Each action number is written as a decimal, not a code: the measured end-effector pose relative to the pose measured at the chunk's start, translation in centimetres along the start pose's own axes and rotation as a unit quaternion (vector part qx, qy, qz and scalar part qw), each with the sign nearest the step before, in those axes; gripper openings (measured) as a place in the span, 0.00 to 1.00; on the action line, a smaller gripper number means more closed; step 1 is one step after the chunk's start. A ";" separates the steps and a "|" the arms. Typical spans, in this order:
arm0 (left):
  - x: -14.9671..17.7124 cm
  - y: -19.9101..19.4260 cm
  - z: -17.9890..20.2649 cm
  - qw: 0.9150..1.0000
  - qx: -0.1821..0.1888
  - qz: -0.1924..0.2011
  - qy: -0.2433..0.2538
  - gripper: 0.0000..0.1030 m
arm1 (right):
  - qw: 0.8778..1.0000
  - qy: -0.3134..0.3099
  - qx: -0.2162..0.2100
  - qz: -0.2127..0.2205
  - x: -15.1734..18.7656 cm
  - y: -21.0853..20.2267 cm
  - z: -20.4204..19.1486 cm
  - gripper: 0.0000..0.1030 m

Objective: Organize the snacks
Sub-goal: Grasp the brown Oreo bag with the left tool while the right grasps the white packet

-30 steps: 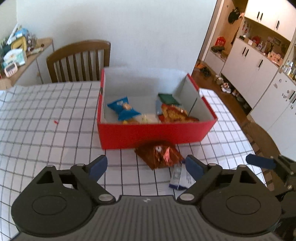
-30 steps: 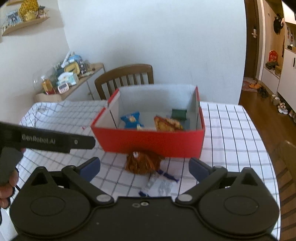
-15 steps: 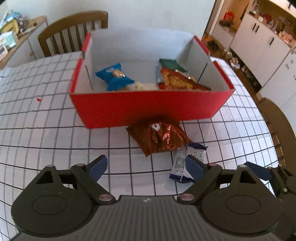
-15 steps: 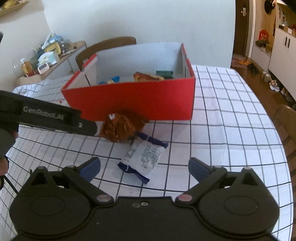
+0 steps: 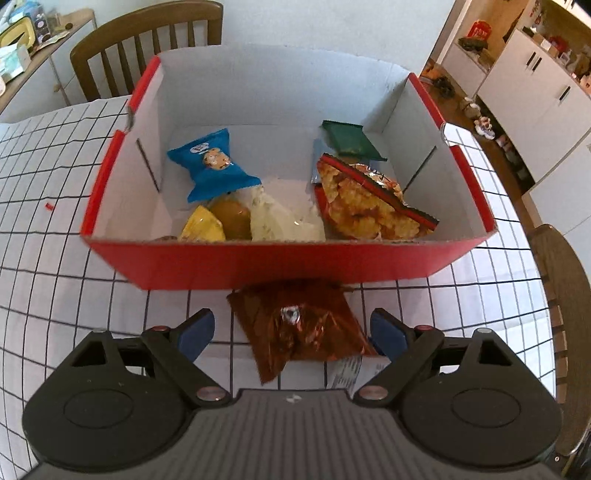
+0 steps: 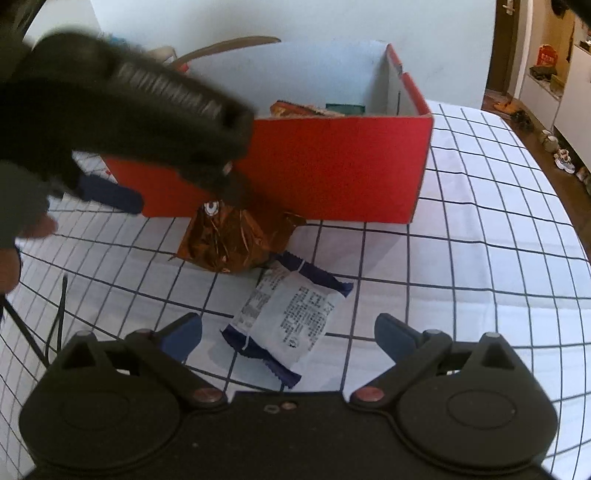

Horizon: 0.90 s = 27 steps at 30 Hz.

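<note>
A red box (image 5: 280,264) stands on the checked tablecloth and holds several snack packets, among them a blue cookie packet (image 5: 212,164) and an orange chip bag (image 5: 365,201). A brown foil snack bag (image 5: 299,330) lies in front of the box. My left gripper (image 5: 291,332) is open, with its fingers on either side of that bag. In the right wrist view the brown bag (image 6: 232,238) lies beside a white and navy packet (image 6: 291,314). My right gripper (image 6: 288,334) is open around that packet. The left gripper's body (image 6: 129,107) hangs over the brown bag.
A wooden chair (image 5: 147,44) stands behind the table's far edge. A second chair (image 5: 565,295) is at the right edge. White cabinets (image 5: 535,85) and shoes on the floor are far right. A cluttered sideboard (image 5: 26,33) is at the far left.
Both grippers moved forward and down toward the table. The left gripper now straddles the brown bag. The right gripper now straddles the white and navy packet. Both stayed open.
</note>
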<state>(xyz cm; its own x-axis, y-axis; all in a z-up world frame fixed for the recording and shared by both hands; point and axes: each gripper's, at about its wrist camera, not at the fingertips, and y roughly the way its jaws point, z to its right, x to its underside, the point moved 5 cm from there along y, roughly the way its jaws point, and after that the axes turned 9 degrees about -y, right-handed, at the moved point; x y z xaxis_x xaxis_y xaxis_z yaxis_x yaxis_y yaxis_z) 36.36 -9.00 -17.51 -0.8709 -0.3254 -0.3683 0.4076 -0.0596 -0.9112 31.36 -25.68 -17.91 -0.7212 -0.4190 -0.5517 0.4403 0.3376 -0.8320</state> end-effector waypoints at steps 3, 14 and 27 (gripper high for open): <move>-0.2 1.2 0.3 1.000 -0.006 -0.007 -0.001 0.89 | 1.000 -0.003 0.001 -0.007 -0.2 0.8 0.1 0.97; 0.3 4.5 -0.2 0.999 -0.009 -0.039 -0.022 0.89 | 0.999 -0.019 0.034 -0.025 -0.5 3.4 -0.3 0.96; 1.0 4.3 -1.4 0.999 0.008 -0.038 -0.031 0.70 | 0.997 -0.055 0.049 -0.016 0.1 3.3 -2.7 0.63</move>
<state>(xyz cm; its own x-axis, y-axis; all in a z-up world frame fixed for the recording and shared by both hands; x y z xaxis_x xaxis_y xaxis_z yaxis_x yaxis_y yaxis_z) 36.90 -8.29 -22.05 -0.8806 -0.3777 -0.2862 0.3463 -0.1007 -0.9327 31.26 -22.30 -20.50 -0.6758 -0.5197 -0.5227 0.4717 0.2400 -0.8485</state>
